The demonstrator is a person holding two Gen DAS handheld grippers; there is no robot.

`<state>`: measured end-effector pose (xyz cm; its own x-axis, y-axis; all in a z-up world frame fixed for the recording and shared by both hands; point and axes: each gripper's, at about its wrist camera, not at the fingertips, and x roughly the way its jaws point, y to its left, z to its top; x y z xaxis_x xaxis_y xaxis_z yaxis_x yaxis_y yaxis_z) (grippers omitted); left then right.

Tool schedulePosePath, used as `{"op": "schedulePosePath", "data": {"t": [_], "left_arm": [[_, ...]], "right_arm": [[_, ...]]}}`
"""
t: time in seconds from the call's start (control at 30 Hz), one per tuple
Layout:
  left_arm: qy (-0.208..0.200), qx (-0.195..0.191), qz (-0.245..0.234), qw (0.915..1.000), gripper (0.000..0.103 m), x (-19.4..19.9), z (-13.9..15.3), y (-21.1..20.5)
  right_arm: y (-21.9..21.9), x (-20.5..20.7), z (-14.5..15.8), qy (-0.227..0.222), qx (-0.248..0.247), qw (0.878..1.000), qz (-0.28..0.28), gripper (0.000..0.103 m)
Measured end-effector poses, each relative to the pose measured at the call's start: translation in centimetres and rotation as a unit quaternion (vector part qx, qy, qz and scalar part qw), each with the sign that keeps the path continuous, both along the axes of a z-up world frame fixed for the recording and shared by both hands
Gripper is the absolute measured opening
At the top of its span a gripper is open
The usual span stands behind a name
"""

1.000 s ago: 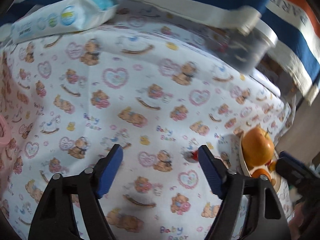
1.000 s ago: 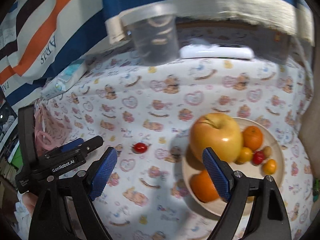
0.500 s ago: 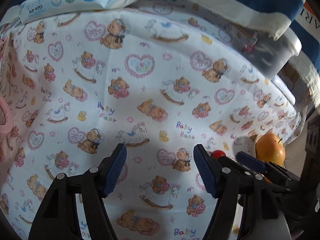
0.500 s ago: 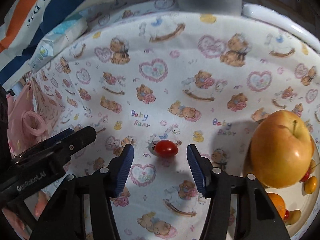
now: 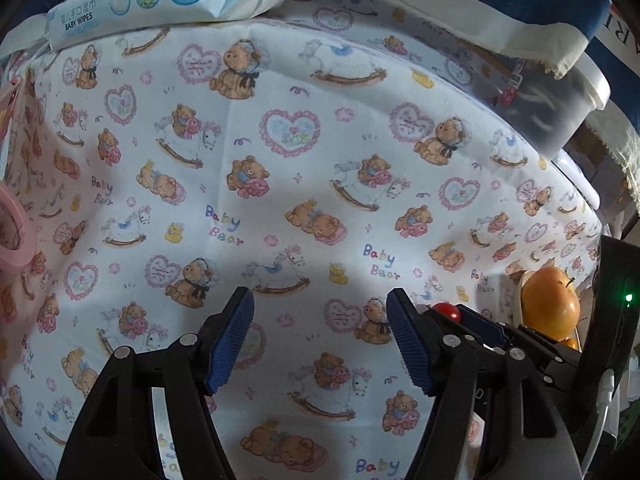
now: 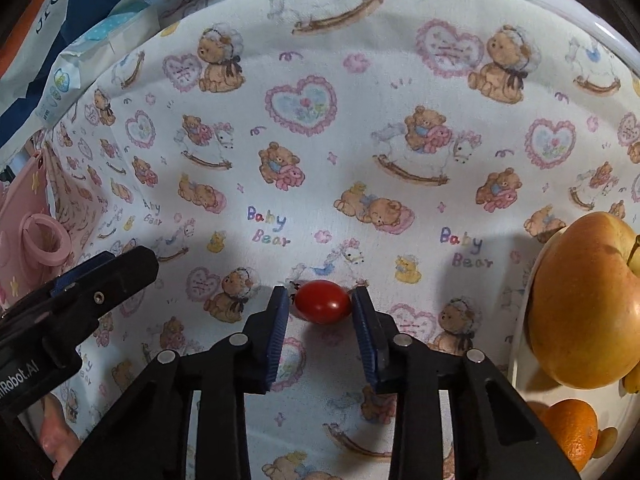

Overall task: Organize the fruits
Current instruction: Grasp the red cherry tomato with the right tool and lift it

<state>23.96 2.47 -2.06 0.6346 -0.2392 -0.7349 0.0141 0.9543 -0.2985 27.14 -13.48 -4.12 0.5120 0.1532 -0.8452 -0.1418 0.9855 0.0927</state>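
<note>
The right gripper (image 6: pixel 320 300) is closing its jaws on the cherry tomato (image 6: pixel 323 301) lying on the cloth (image 6: pixel 320 160), the left gripper (image 5: pixel 320 332) hovers open and empty, and next comes carrying it to the plate (image 6: pixel 520 360) at 3 o'clock.

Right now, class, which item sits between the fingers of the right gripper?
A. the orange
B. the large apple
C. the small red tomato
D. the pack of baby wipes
C. In the right wrist view the small red tomato lies on the bear-print cloth between the closing blue pads of the right gripper, while the apple and orange rest on the plate off to the side.
</note>
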Motion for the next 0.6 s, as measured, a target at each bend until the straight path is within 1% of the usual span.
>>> {"op": "schedulePosePath", "data": {"t": [0.17, 0.37, 0.43, 0.6], "left_arm": [[-0.021, 0.004, -0.009, 0.9997, 0.067, -0.4, 0.8, -0.3], [-0.044, 0.007, -0.026, 0.9987, 0.067, -1.2, 1.7, -0.9], [-0.05, 0.009, -0.037, 0.998, 0.067, -1.5, 2.0, -1.4], [-0.077, 0.033, -0.079, 0.9934, 0.067, -2.8, 2.7, -3.6]], "right_arm": [[-0.6, -0.8, 0.6, -0.005, 0.007, 1.0, -0.003, 0.027], [-1.7, -3.2, 1.9, -0.019, -0.006, 1.0, 0.002, 0.026], [-2.4, -4.1, 2.6, -0.026, -0.003, 1.0, -0.001, 0.026], [-4.9, -6.9, 4.8, -0.048, 0.011, 0.999, -0.017, 0.026]]}}
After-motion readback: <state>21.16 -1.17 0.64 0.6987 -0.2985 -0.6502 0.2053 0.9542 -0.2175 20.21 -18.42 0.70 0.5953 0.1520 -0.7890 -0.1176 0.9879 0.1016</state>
